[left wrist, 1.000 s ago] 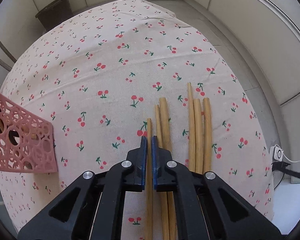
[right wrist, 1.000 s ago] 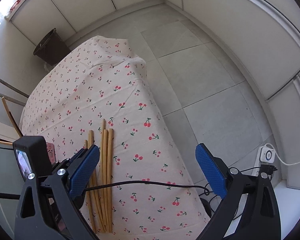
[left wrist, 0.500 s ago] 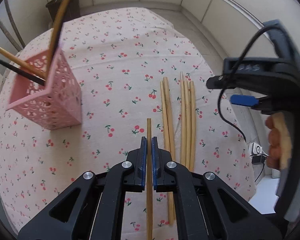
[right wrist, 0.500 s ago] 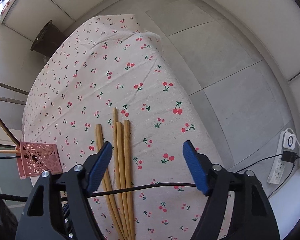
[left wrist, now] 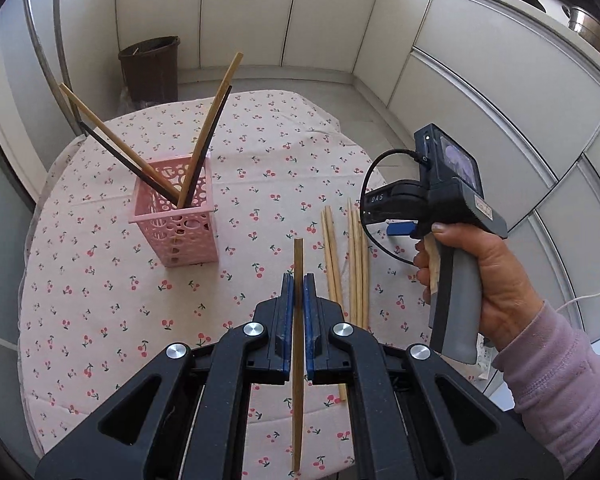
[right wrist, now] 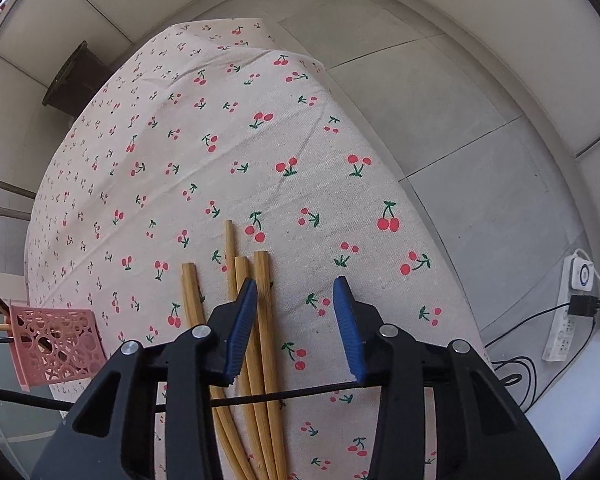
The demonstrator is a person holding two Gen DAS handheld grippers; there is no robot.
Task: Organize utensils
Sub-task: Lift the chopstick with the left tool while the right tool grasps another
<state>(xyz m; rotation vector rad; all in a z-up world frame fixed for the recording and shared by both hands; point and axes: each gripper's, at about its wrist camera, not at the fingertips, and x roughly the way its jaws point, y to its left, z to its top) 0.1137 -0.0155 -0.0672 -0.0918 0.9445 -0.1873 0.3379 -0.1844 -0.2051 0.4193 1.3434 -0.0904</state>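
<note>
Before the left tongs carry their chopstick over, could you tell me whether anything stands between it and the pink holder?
Nothing visible: only bare cherry tablecloth lies between the held chopstick and the pink holder. Four chopsticks already lean inside.

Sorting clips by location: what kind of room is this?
Probably a home kitchen: cabinets line the walls, a pot sits on the counter, a bin stands on the tiled floor, and a cherry-print cloth covers the table.

- The utensil holder (left wrist: 176, 216) stands on the counter (left wrist: 100, 300), left of the loose chopsticks (left wrist: 354, 264).
- Four chopsticks (left wrist: 168, 160) lean inside the holder.
- The loose chopsticks lie side by side near the counter's right edge.
- A bin (left wrist: 150, 66) stands on the floor behind the counter.
- A power strip (right wrist: 572, 304) lies on the floor to the right.
</note>
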